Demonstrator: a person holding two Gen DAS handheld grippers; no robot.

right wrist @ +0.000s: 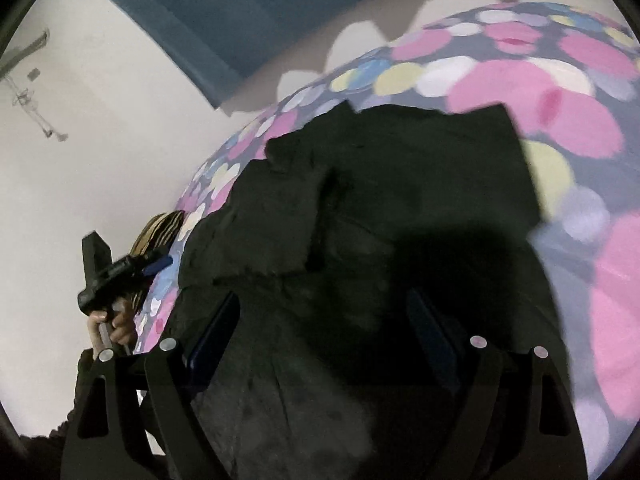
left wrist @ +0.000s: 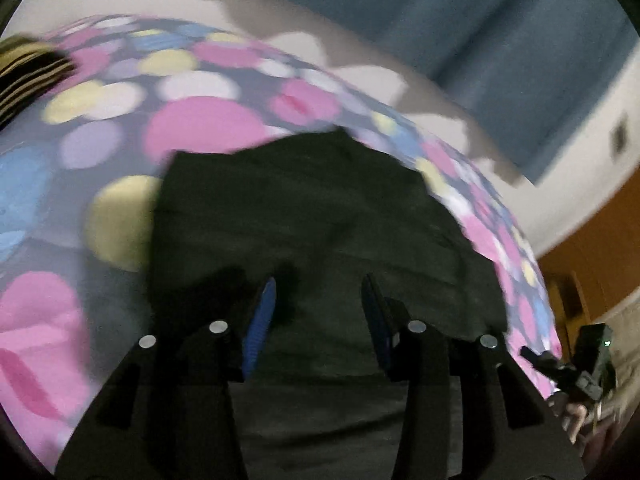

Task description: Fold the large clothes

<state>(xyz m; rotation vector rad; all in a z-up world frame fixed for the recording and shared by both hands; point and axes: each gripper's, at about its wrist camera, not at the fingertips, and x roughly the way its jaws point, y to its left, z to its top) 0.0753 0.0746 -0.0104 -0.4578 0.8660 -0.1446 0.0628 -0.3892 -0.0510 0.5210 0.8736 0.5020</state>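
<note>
A dark garment (left wrist: 320, 216) lies on the dotted bedsheet (left wrist: 100, 128), stretching straight ahead beneath both spread, empty hand-held grippers, left (left wrist: 318, 312) and right (right wrist: 324, 328), equally near.

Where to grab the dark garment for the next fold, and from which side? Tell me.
Take the dark garment at its far corners, which lie flat against the spotted bedsheet. Bring each open tool, left and right, forward over the cloth and pinch the edge there.

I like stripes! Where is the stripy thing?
The striped cloth sits at the far left edge of the left wrist view, on the polka-dot bedspread, well away from the dark garment.
</note>
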